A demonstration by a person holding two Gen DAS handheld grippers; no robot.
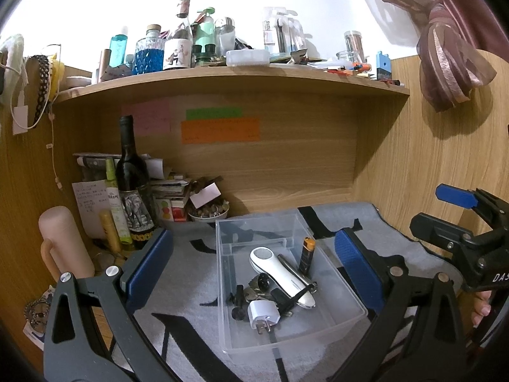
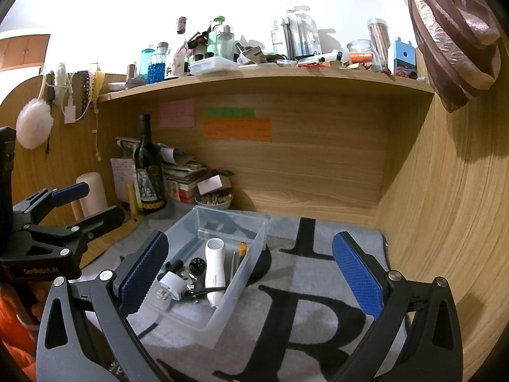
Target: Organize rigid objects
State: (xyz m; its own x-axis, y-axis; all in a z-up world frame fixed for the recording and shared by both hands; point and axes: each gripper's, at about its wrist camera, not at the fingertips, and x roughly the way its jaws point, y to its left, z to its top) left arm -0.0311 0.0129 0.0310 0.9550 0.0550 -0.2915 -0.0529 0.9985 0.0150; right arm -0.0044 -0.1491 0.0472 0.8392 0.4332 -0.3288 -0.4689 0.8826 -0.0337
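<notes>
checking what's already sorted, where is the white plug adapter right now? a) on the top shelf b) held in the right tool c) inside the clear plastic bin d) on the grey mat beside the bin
c: the white plug adapter lies on the floor of the clear plastic bin, next to the white handheld device; both tools are open and hold nothing.

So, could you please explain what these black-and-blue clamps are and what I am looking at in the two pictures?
They are hand-held grippers, one per hand, each carrying a fisheye camera looking along its fingers. One picture comes from the left gripper, the other from the right gripper. Both are open and hold nothing. On the grey lettered mat sits a clear plastic bin containing a white handheld device, a white plug adapter, a black-and-orange lighter and other small parts. A dark wine bottle stands behind, to the left.
</notes>
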